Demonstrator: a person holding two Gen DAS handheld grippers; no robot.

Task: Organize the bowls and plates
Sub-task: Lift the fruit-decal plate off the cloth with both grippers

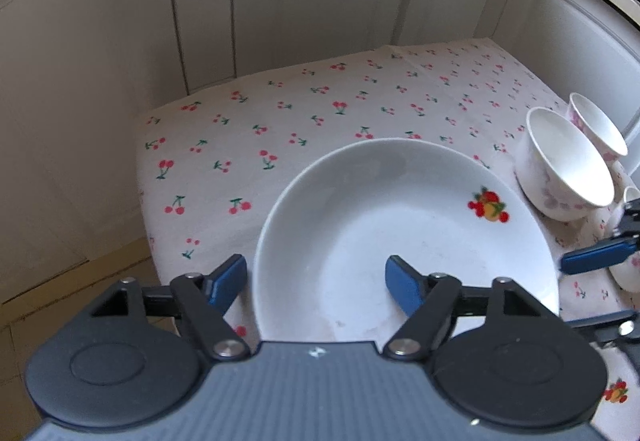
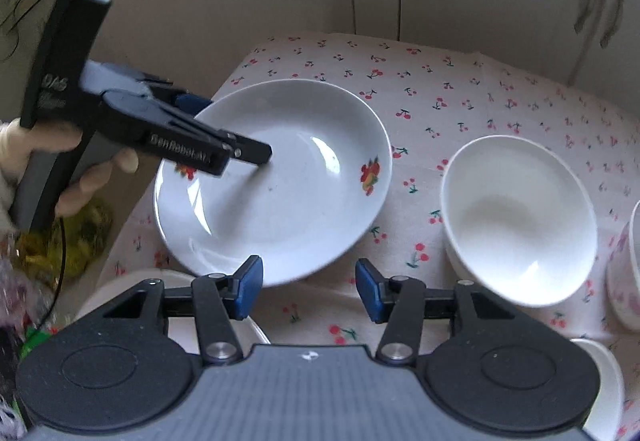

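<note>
So, not much is sorted yet as far as can be judged: the dishes are spread across the cherry-print desk [image 2: 460, 81] rather than stacked. One fruit-printed plate [image 2: 288, 177] is seen in the middle left of the right wrist view, a plain white bowl [image 2: 516, 217] is parked to its right, clearly apart from it, and more flowered bowls [image 1: 596, 125] are bunched at the right edge of the left wrist view. Another white dish rim [image 2: 608, 381] is glimpsed at the lower right, only partly shown, so what it is can't be told.

The left claw [image 1: 316, 283] is held spread wide with nothing pinched. The plate's near-left rim is straddled by it: one blue pad [image 1: 230, 277] is outside the rim, the other over the plate's inside, low in the frame. Contact can't be confirmed from either view, though in the right wrist view the left claw [image 2: 224, 145] is seen reaching over the plate's upper left rim, gripped by a hand [image 2: 80, 177].

The right claw [image 2: 310, 289] is also spread and empty, hung just in front of the plate's near edge at the bottom centre, with the bowl off to its right.

A grab of the plate looks like the step being set up; stacking is all still left.
</note>
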